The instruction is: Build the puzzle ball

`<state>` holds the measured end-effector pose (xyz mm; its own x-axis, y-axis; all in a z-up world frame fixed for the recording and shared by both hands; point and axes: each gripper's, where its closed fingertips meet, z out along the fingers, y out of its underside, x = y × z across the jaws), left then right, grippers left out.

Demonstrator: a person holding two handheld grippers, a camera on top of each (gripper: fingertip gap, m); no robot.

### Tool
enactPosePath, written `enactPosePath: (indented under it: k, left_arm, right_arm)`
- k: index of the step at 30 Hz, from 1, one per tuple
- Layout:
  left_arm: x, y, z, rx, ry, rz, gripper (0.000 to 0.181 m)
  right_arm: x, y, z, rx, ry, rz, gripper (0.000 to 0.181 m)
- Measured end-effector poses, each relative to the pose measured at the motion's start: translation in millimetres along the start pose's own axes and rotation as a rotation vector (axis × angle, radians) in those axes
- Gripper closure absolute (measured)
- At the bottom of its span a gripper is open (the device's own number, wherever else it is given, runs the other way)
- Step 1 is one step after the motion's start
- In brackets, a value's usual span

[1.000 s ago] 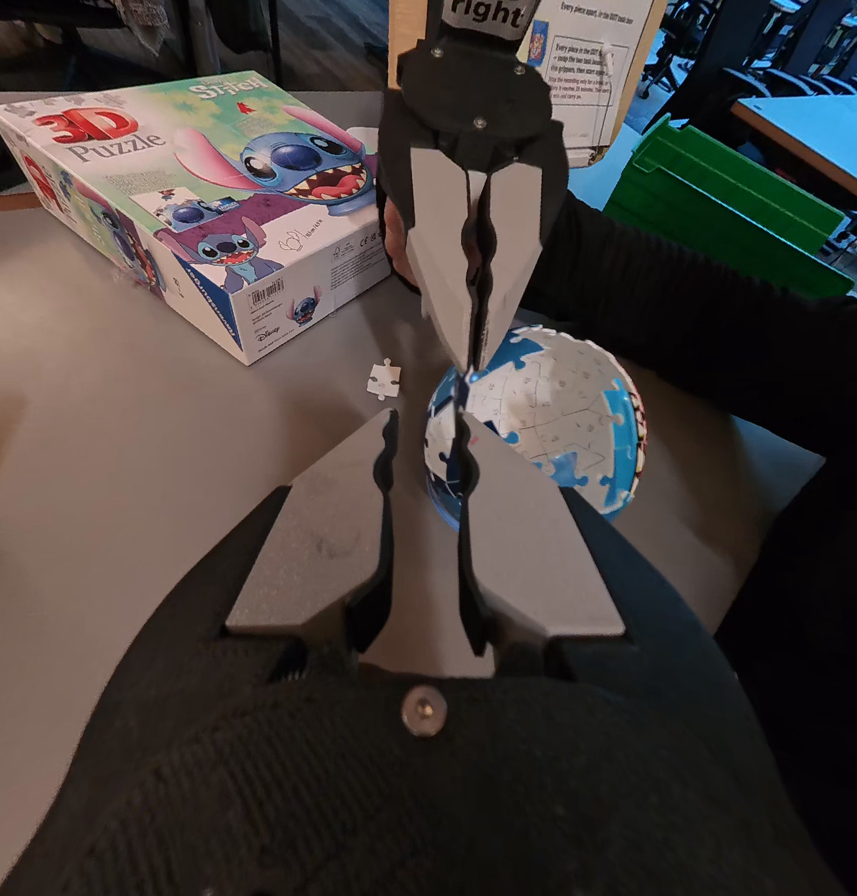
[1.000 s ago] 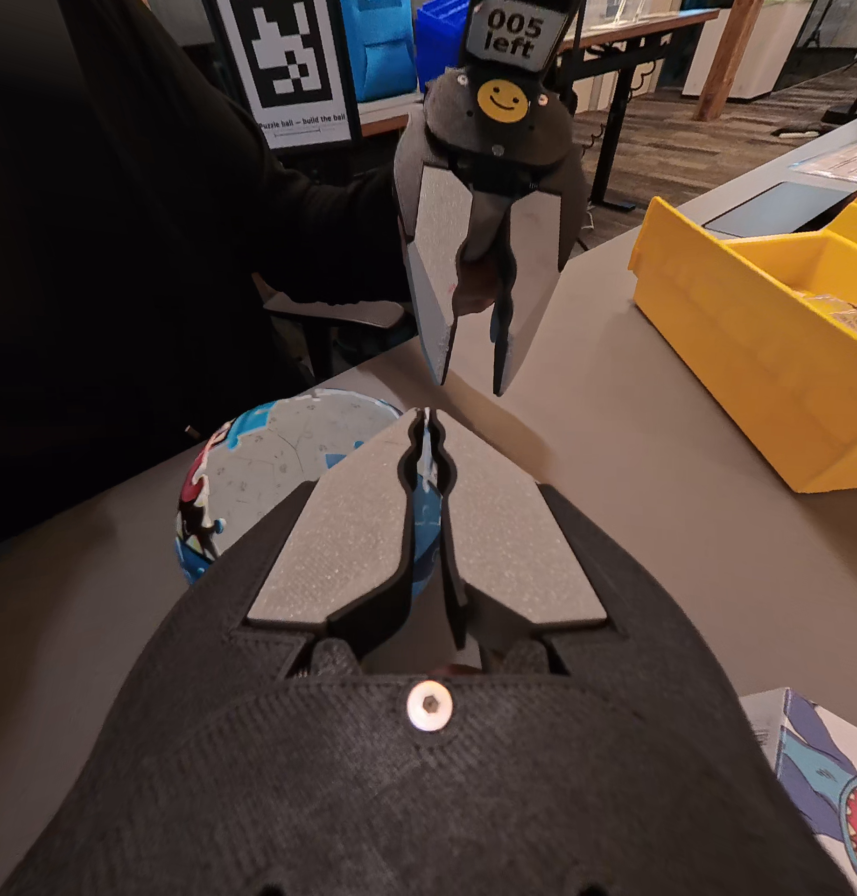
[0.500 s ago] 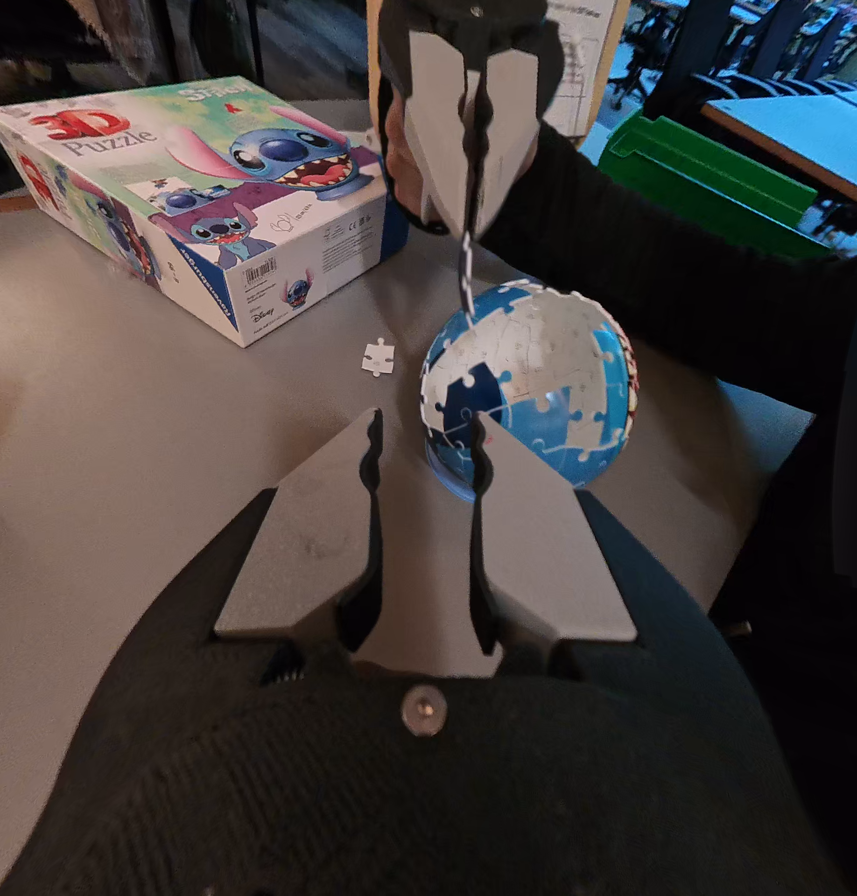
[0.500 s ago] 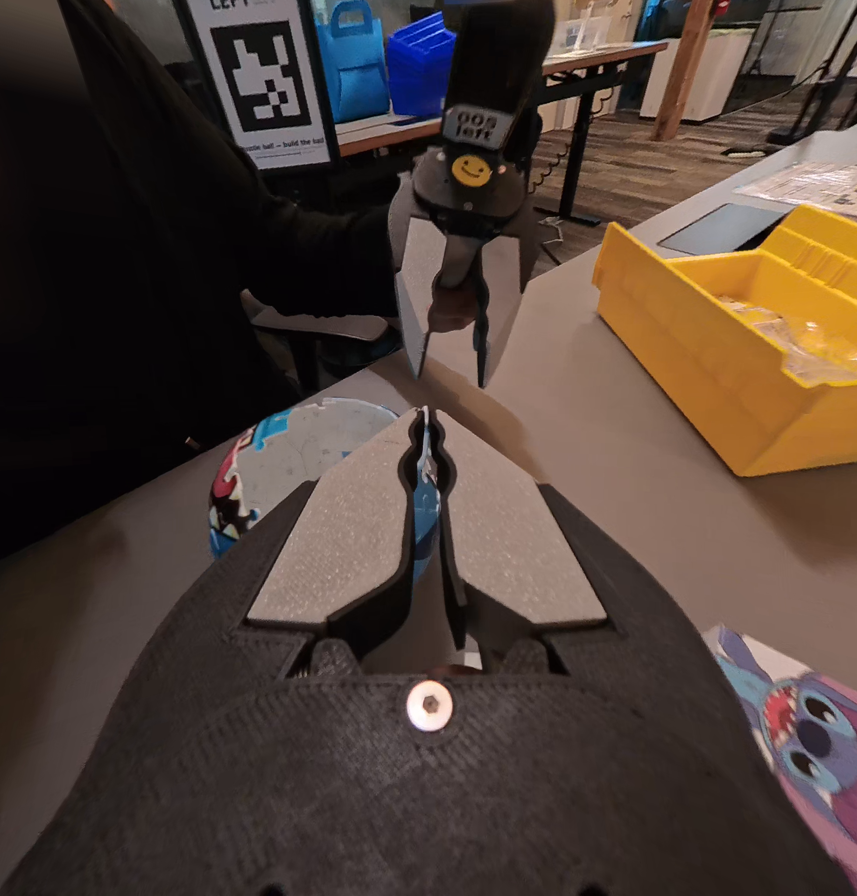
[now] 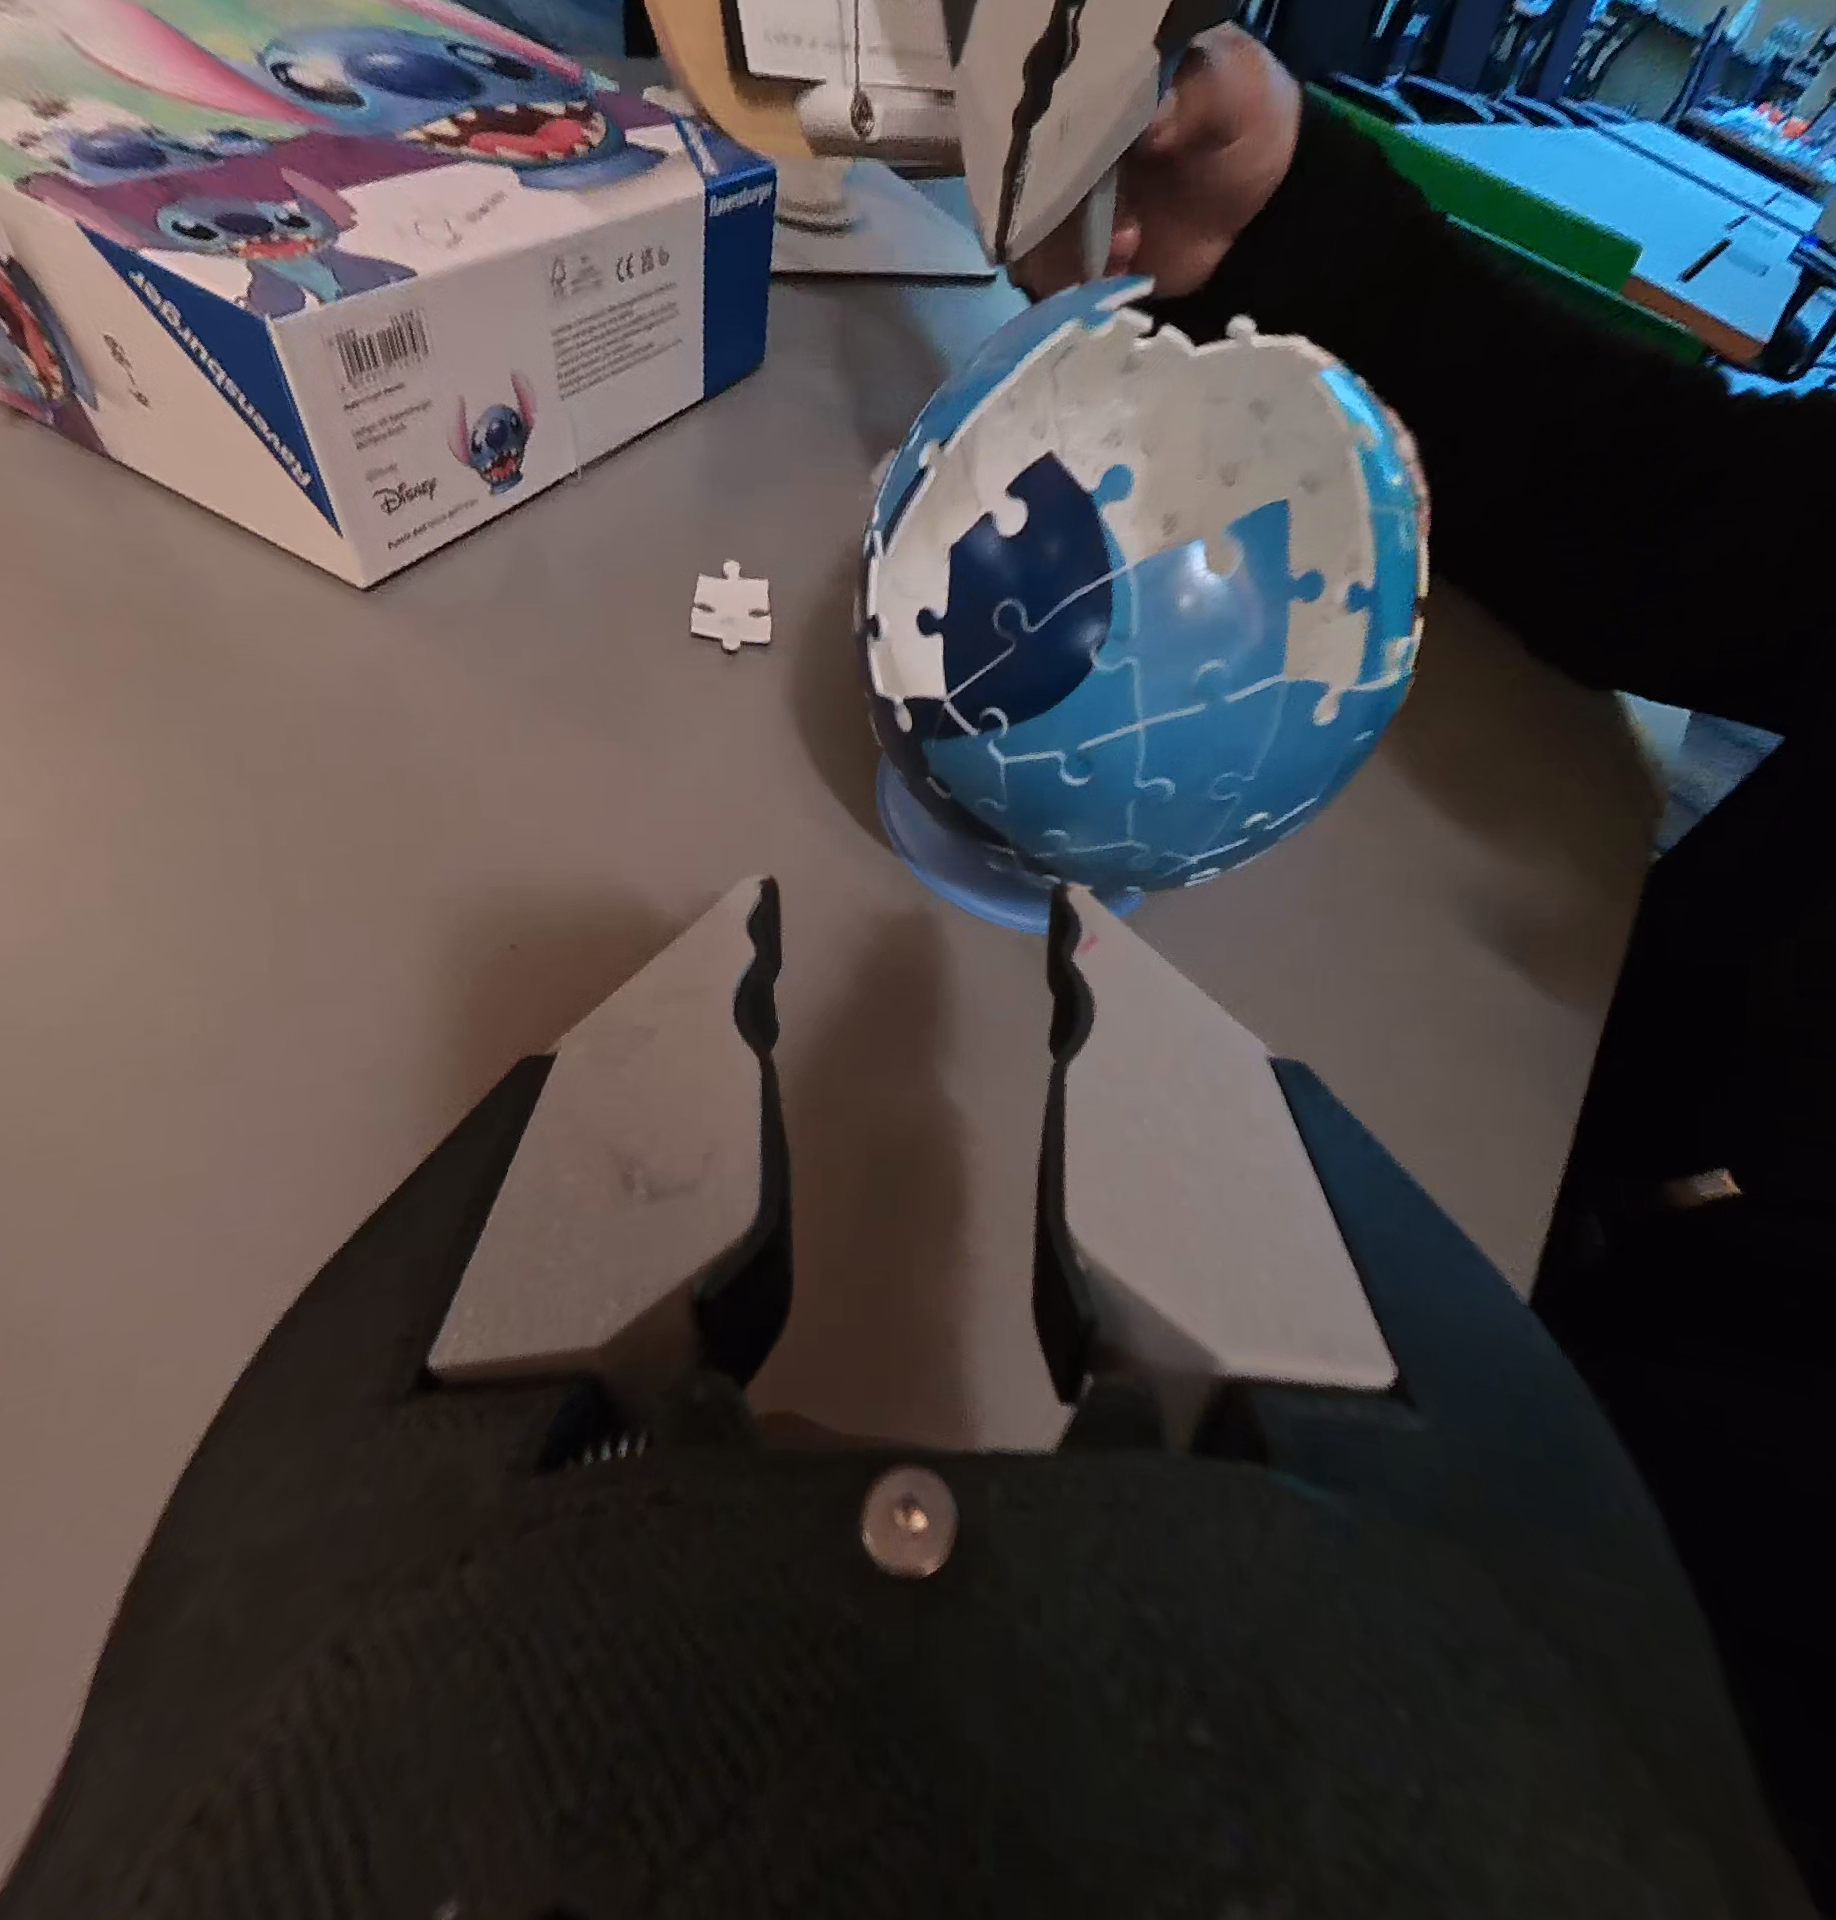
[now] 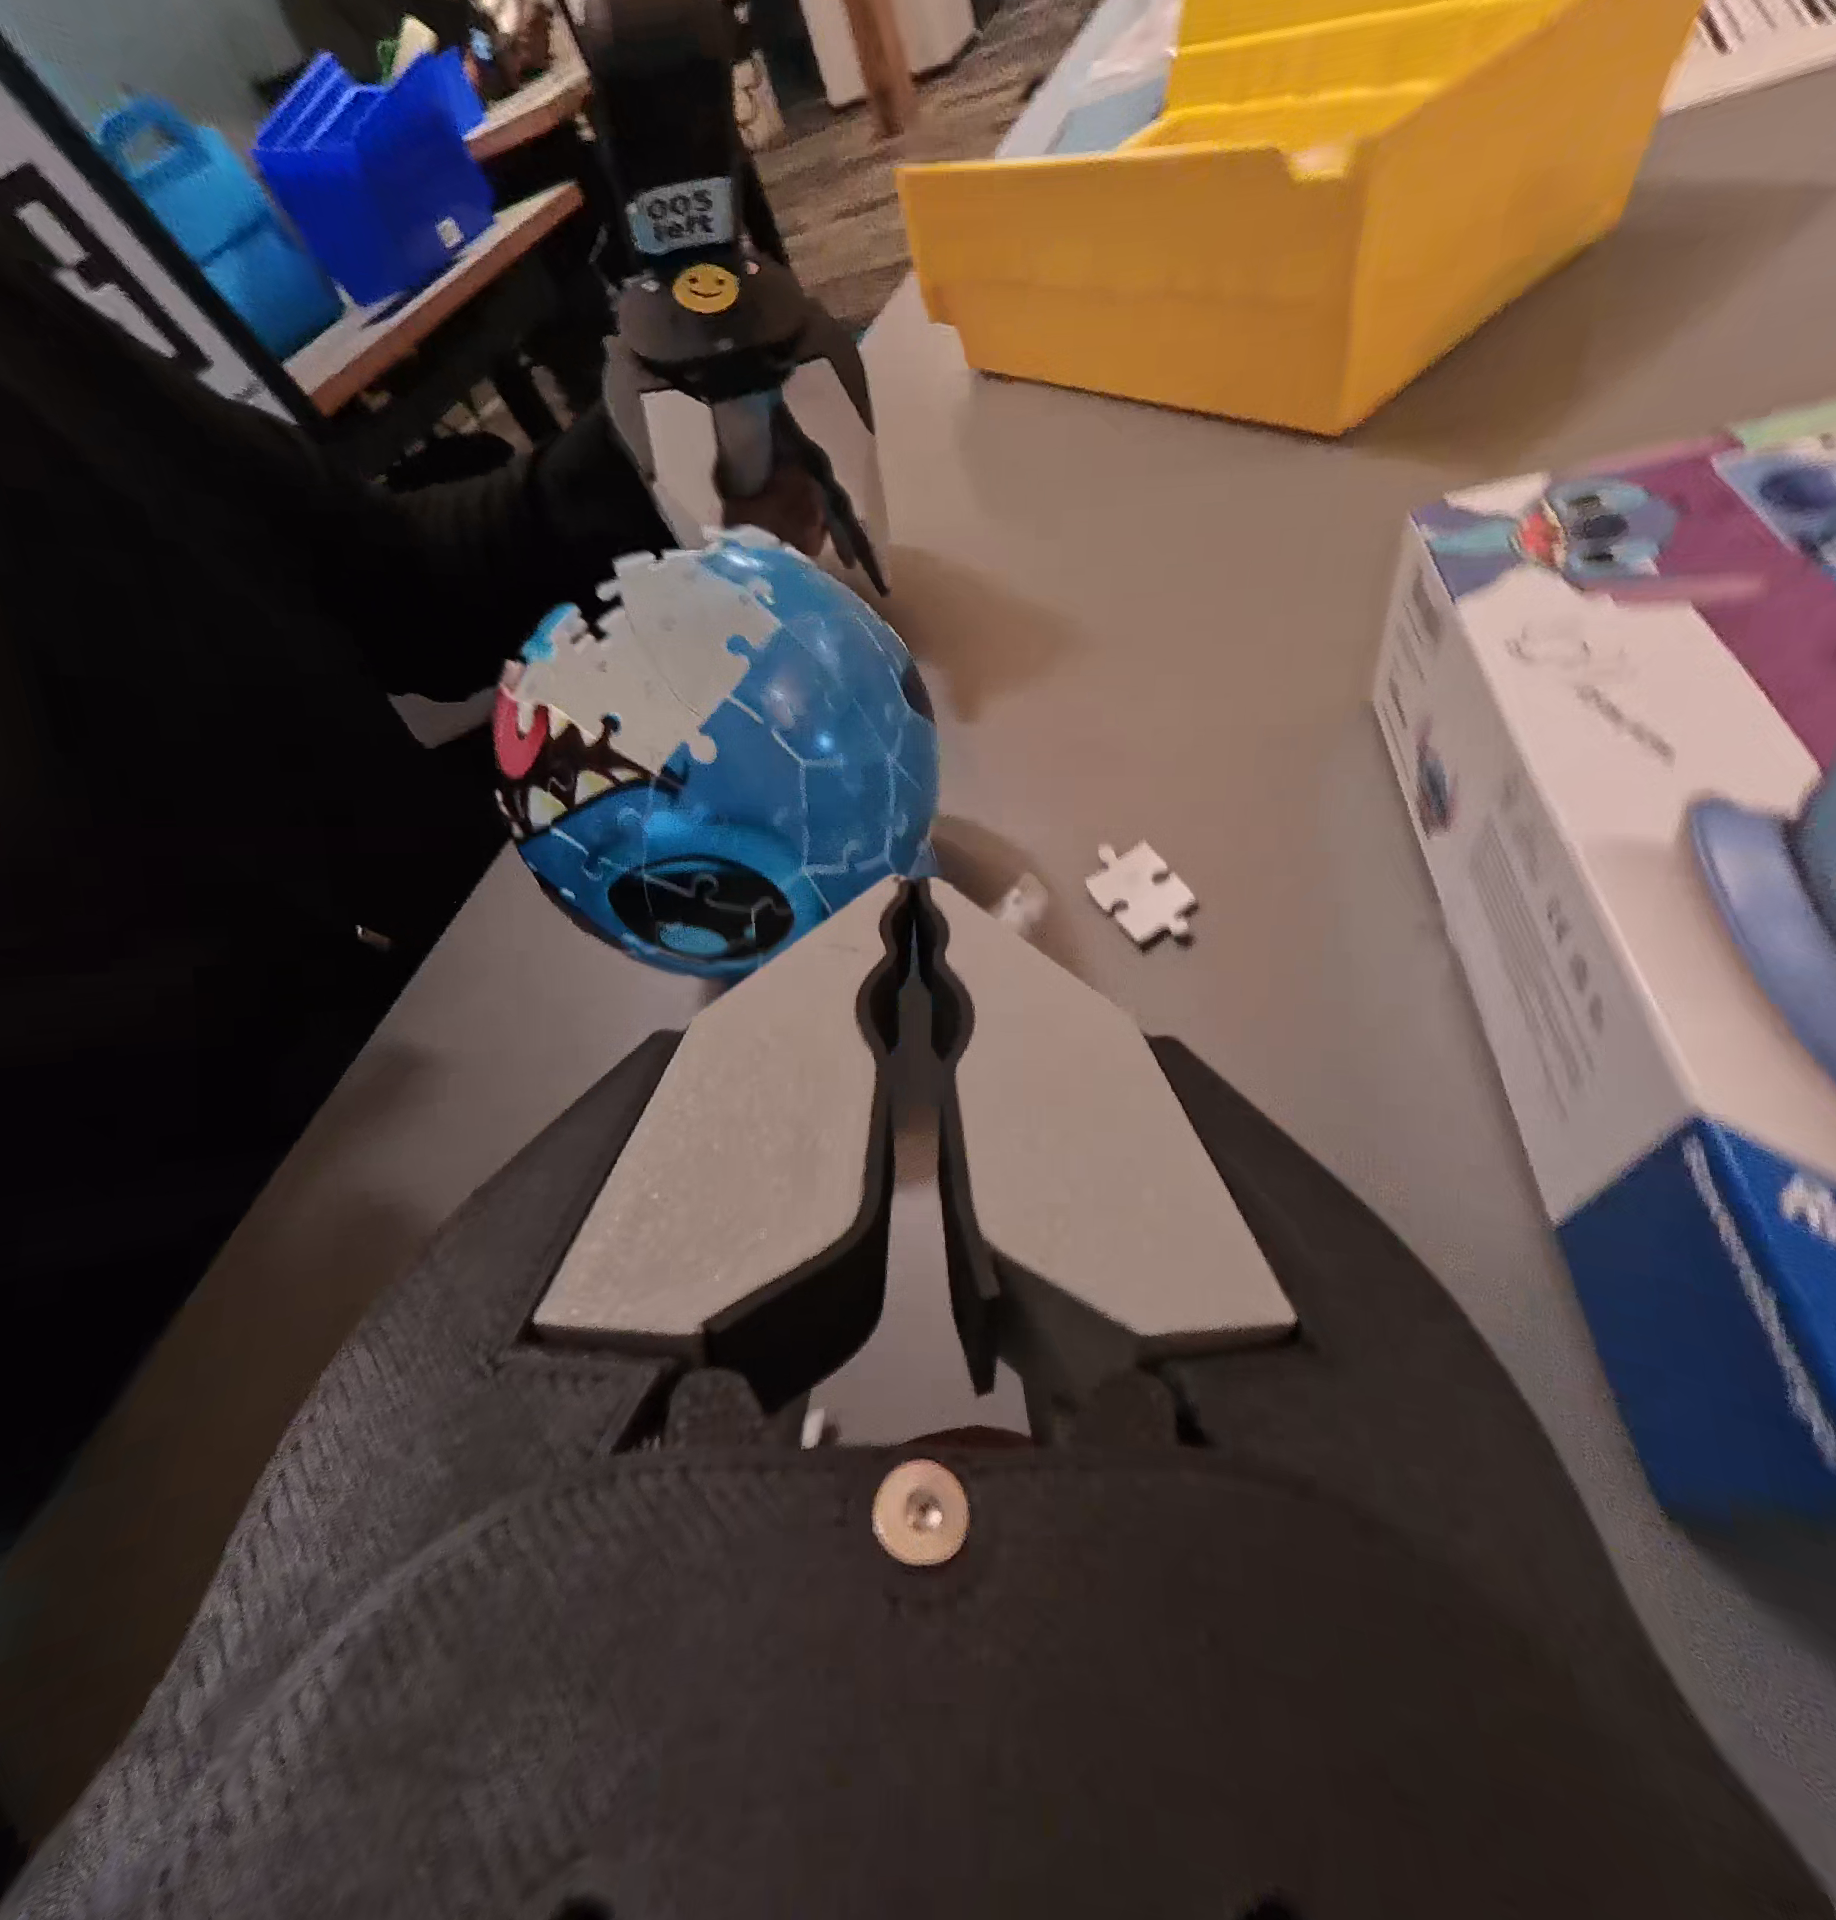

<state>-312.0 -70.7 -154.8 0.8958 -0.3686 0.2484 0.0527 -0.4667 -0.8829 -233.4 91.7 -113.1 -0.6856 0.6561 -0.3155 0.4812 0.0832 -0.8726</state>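
Ball point(image 5: 1142, 644): glossy sphere of interlocked blue and white pieces, top unfinished with a jagged rim, resting on a blue ring stand point(image 5: 955, 883) on the matte grey table point(image 5: 270, 831).
Piece point(image 5: 731, 617): flat, white, loose, lying between ball and box point(image 5: 426, 343).
Box: printed cardboard.
Left gripper point(image 5: 914, 904): jaws spread, empty, low before the ball.
Right gripper point(image 6: 915, 891): jaws pressed together; whether anything sits between them, cannot tell.

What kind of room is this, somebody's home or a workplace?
Probably a workplace, something like a lab or workshop, not a home. Around the grey table with the puzzle ball stand a yellow storage bin, blue bins on another work table, and rows of desks behind.
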Motion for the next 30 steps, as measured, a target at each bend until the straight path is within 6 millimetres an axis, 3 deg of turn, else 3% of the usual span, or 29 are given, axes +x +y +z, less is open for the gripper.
enactPosePath:
  k: [4, 7, 10, 13, 17, 22, 26, 30]
  left_arm:
    - [0.6, 2.7, -5.6, 0.005, 0.002, -0.005, 0.131]
    - [9.4, 2.6, -7.5, 0.017, 0.031, -0.015, 0.128]
    - [27.6, 2.5, 1.7, 0.017, 0.046, 0.046, 0.116]
    - [28.3, -2.2, 14.2, 0.032, -0.064, 0.169, 0.100]
    - [36.7, 0.4, 30.9, 0.013, -0.080, 0.243, 0.082]
    - [43.5, 2.3, 41.2, -0.020, -0.058, 0.338, 0.082]
    - [32.4, 8.7, 49.6, -0.093, -0.109, 0.402, 0.084]
    - [27.6, 13.7, 55.9, -0.148, -0.103, 0.446, 0.088]
  right_arm:
    - [7.2, 28.6, -13.4, -0.063, 0.113, 0.043, 0.181]
    - [-13.7, 26.5, -12.3, -0.027, 0.074, 0.016, 0.164]
    - [-33.0, 29.7, 3.2, -0.056, 0.066, -0.112, 0.134]
    - [-36.8, 35.0, 26.0, -0.089, 0.112, -0.260, 0.114]
    - [-46.2, 38.7, 58.5, -0.108, 0.104, -0.397, 0.104]
    - [-47.3, 38.0, 73.2, -0.088, 0.152, -0.480, 0.090]
    - [-41.6, 47.9, 83.2, -0.158, 0.233, -0.496, 0.071]
    - [-40.9, 51.6, 92.8, -0.177, 0.313, -0.483, 0.074]
